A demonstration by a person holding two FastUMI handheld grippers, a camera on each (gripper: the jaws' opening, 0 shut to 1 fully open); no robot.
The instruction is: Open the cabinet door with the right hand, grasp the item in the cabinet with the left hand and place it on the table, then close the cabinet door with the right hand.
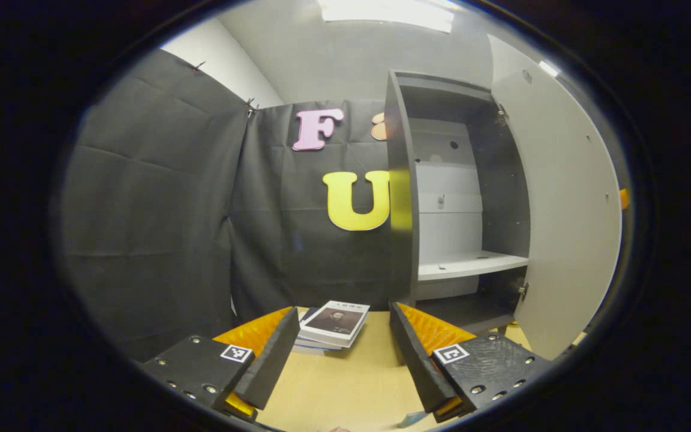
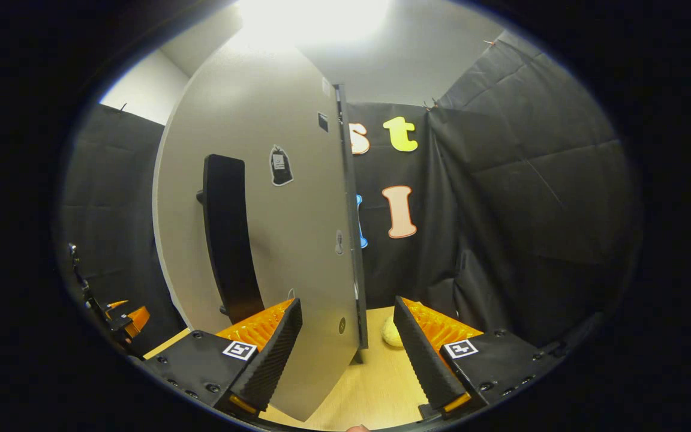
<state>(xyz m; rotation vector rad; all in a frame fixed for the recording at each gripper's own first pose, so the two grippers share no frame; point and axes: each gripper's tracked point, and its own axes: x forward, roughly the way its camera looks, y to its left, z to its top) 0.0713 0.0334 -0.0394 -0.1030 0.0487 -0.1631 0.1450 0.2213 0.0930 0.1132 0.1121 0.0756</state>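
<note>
Tan tabletop [image 1: 345, 384] inside black-cloth booth, cabinet [image 1: 441, 198] with door [image 1: 561, 228] swung open, white shelf [image 1: 471, 264] bare, books [image 1: 335, 324] stacked on tabletop left of cabinet, left gripper [image 1: 342, 354] jaws wide, right gripper [image 2: 348, 354] jaws wide astride door edge, black handle [image 2: 228, 240] on door face.

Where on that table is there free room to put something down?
The bare tabletop in front of the stack of books, between them and the left hand-held gripper, is free. The cabinet's white shelf looks bare too. It is tighter by the open door.
</note>
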